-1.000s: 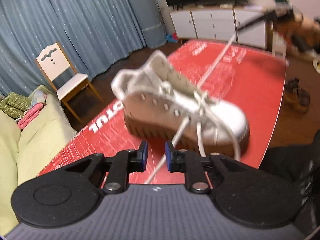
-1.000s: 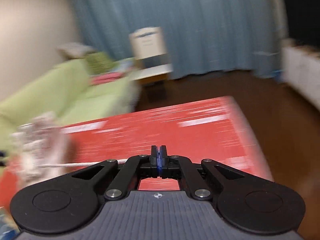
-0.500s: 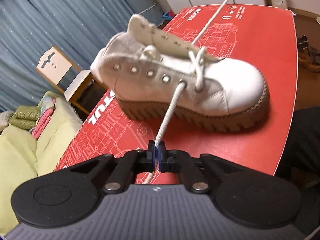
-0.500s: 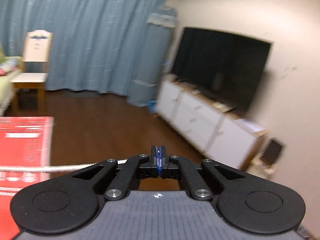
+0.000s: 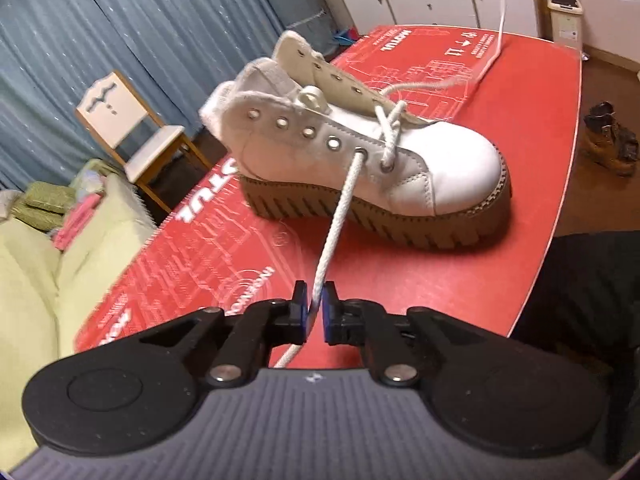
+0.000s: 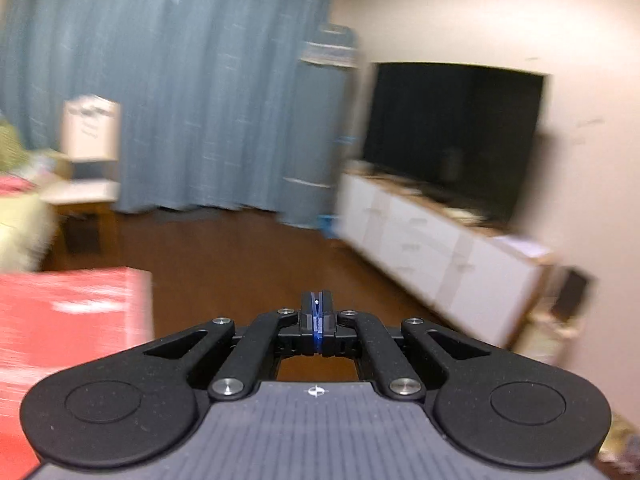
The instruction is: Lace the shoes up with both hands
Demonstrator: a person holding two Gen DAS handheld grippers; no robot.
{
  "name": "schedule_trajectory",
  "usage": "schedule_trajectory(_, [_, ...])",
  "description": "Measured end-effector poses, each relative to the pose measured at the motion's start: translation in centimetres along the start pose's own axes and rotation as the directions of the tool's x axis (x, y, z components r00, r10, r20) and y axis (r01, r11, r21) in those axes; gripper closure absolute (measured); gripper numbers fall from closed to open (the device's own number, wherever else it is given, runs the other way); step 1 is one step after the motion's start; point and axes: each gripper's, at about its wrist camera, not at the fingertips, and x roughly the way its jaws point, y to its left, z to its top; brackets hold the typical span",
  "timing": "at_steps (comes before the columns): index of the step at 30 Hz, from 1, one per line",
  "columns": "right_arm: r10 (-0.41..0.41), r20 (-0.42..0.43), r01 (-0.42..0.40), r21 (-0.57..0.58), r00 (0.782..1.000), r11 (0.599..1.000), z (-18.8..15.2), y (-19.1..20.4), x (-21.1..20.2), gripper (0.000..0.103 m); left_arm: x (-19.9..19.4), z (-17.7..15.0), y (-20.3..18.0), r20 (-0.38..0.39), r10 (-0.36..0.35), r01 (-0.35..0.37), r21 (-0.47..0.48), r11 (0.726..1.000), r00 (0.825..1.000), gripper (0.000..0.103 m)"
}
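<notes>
A white high-top shoe [image 5: 420, 168] with a brown ridged sole stands on the red table [image 5: 400, 280], toe to the right. A white shoelace [image 5: 340, 208] runs from a lower eyelet down between the fingers of my left gripper [image 5: 315, 304]. Its jaws are opening; a narrow gap shows and the pads no longer clamp the lace. The lace's other end [image 5: 500, 20] climbs off the table toward the upper right. My right gripper [image 6: 316, 304] is shut, away from the shoe, with a white speck of lace pinched at its tips; the shoe is outside its view.
A wooden chair [image 5: 128, 120] and a yellow-green sofa [image 5: 60, 264] stand left of the table. Brown boots [image 5: 608, 144] lie on the floor at right. A dark sleeve or lap [image 5: 592, 288] borders the table's near edge. A TV [image 6: 452, 136] over a white cabinet [image 6: 440, 248] faces the right gripper.
The left gripper shut on the lace, then parted slightly and sank. The shoe settled flat. The right gripper swung away from the table toward the TV; the lace's trailing length left its view.
</notes>
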Motion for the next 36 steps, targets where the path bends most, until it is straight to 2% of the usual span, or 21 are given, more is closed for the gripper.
schedule_trajectory(1, [0.088,0.013,-0.088,-0.011,0.996,0.996,0.3,1.7,-1.0,0.103,-0.4,-0.1,0.0,0.006,0.012,-0.012,-0.003,1.0,1.0,0.096])
schedule_trajectory(2, [0.186,0.026,-0.185,-0.033,0.982,0.982,0.5,3.8,-2.0,0.103,-0.8,-0.2,0.1,0.015,0.02,-0.02,-0.01,1.0,1.0,0.096])
schedule_trajectory(4, [0.346,0.041,-0.34,-0.114,0.937,0.934,0.9,7.8,-3.8,0.103,-1.9,-0.4,0.3,0.041,0.019,-0.017,-0.044,0.999,0.999,0.096])
schedule_trajectory(5, [0.429,0.046,-0.417,-0.161,0.902,0.895,1.0,10.0,-4.6,0.103,-2.4,-0.5,0.4,0.054,0.014,-0.011,-0.063,0.998,0.998,0.095])
schedule_trajectory(6, [0.513,0.049,-0.492,-0.22,0.857,0.843,1.0,12.5,-5.6,0.103,-2.9,-0.5,0.5,0.066,0.011,-0.005,-0.08,0.997,0.998,0.095])
schedule_trajectory(8, [0.637,0.026,-0.591,-0.347,0.77,0.728,0.6,17.1,-7.1,0.103,-3.8,-0.6,0.5,0.088,0.009,0.0,-0.101,0.995,0.996,0.095])
schedule_trajectory(10, [0.723,-0.029,-0.644,-0.479,0.69,0.596,-1.1,21.9,-8.6,0.103,-4.8,-0.6,0.5,0.114,0.006,0.009,-0.128,0.992,0.993,0.095])
schedule_trajectory(13, [0.776,-0.112,-0.646,-0.635,0.62,0.424,-4.5,27.2,-9.9,0.103,-5.9,-0.8,0.5,0.154,-0.026,0.052,-0.164,0.985,0.988,0.094])
schedule_trajectory(14, [0.784,-0.14,-0.648,-0.659,0.604,0.382,-5.2,28.2,-10.0,0.103,-6.2,-0.8,0.4,0.165,-0.034,0.062,-0.17,0.983,0.986,0.092])
schedule_trajectory(17, [0.774,-0.225,-0.643,-0.711,0.592,0.285,-7.6,30.9,-10.4,0.103,-6.7,-0.9,0.3,0.192,-0.052,0.09,-0.195,0.977,0.98,0.089])
schedule_trajectory(19, [0.77,-0.239,-0.639,-0.722,0.591,0.266,-8.7,31.1,-10.1,0.096,-6.6,-0.7,0.2,0.218,-0.085,0.133,-0.217,0.967,0.972,0.089])
schedule_trajectory(21, [0.774,-0.229,-0.636,-0.723,0.591,0.271,-9.2,30.9,-10.3,0.095,-5.9,-0.4,-0.2,0.237,-0.119,0.175,-0.23,0.957,0.964,0.089])
schedule_trajectory(24, [0.767,-0.244,-0.625,-0.74,0.594,0.248,-9.7,30.1,-10.4,0.095,-4.6,0.3,-1.3,0.253,-0.163,0.224,-0.231,0.947,0.954,0.088])
schedule_trajectory(26, [0.769,-0.287,-0.648,-0.733,0.571,0.207,-9.9,30.0,-10.7,0.095,-3.8,0.8,-2.0,0.261,-0.2,0.26,-0.22,0.94,0.944,0.088])
schedule_trajectory(28, [0.77,-0.331,-0.692,-0.695,0.546,0.192,-9.5,28.7,-10.5,0.095,-3.2,1.3,-2.6,0.279,-0.228,0.293,-0.214,0.932,0.933,0.088])
schedule_trajectory(29, [0.77,-0.345,-0.719,-0.664,0.536,0.204,-9.1,28.0,-10.1,0.096,-3.1,1.6,-2.7,0.291,-0.243,0.311,-0.216,0.926,0.925,0.088])
schedule_trajectory(31, [0.768,-0.351,-0.764,-0.588,0.536,0.264,-8.1,27.0,-9.2,0.096,-2.7,2.2,-2.8,0.307,-0.253,0.326,-0.218,0.92,0.917,0.088])
schedule_trajectory(33, [0.773,-0.345,-0.808,-0.479,0.533,0.343,-7.3,25.9,-7.7,0.096,-2.3,2.8,-3.0,0.305,-0.238,0.31,-0.215,0.926,0.922,0.088])
schedule_trajectory(34, [0.78,-0.341,-0.828,-0.417,0.524,0.374,-7.0,25.3,-6.9,0.095,-2.0,3.0,-3.0,0.302,-0.232,0.303,-0.215,0.928,0.925,0.089])
schedule_trajectory(36, [0.814,-0.341,-0.88,-0.246,0.47,0.405,-6.2,24.2,-5.4,0.095,-1.7,3.4,-3.1,0.29,-0.227,0.293,-0.209,0.933,0.93,0.095])
